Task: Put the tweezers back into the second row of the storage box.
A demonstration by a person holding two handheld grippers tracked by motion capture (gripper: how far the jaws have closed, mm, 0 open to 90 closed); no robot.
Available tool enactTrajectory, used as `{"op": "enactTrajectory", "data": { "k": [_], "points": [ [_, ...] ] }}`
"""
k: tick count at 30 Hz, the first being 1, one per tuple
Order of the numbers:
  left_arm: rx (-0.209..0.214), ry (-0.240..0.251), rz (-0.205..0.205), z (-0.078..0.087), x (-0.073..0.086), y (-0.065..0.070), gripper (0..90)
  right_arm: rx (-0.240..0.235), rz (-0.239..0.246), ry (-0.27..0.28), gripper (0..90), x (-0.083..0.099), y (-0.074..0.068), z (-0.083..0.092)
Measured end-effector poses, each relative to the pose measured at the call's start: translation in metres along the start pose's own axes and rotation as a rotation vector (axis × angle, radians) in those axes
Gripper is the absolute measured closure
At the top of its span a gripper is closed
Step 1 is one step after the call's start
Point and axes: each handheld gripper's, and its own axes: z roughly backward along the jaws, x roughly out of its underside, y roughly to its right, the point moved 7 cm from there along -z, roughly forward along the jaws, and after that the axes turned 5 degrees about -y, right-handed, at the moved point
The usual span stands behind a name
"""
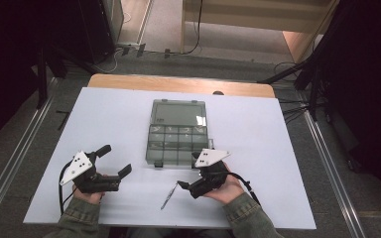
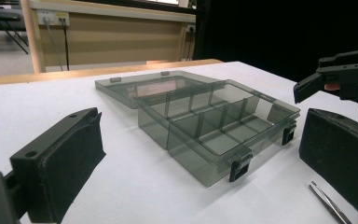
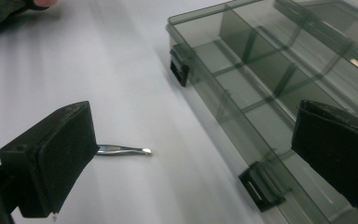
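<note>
We are holding both grippers spread over the table.
Tweezers [image 3: 123,150] are lying beside the right gripper [image 3: 191,163] jaw (thin, slippery; grip mid-shaft); left gripper [image 2: 205,168] is framing the organizer box [image 2: 214,121].

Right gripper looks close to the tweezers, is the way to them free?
Probably yes. The tweezers lie flat on bare table beside the open right gripper, with nothing between them; the open box sits on its other side.

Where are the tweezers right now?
The tweezers lie on the white table in front of the open organizer box, just left of the right gripper.
</note>
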Motion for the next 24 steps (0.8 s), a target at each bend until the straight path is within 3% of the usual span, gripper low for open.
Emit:
{"op": "enactTrajectory", "data": {
  "k": [16,24],
  "points": [
    [0.004,0.000,0.000,0.000,0.000,0.001,0.0,-0.112,0.081,-0.065,1.0,-0.011,-0.018,-0.020],
    [0.008,-0.003,0.005,0.001,0.000,0.000,0.0,-0.190,0.178,-0.131,7.0,-0.013,-0.033,-0.031]
  ]
}}
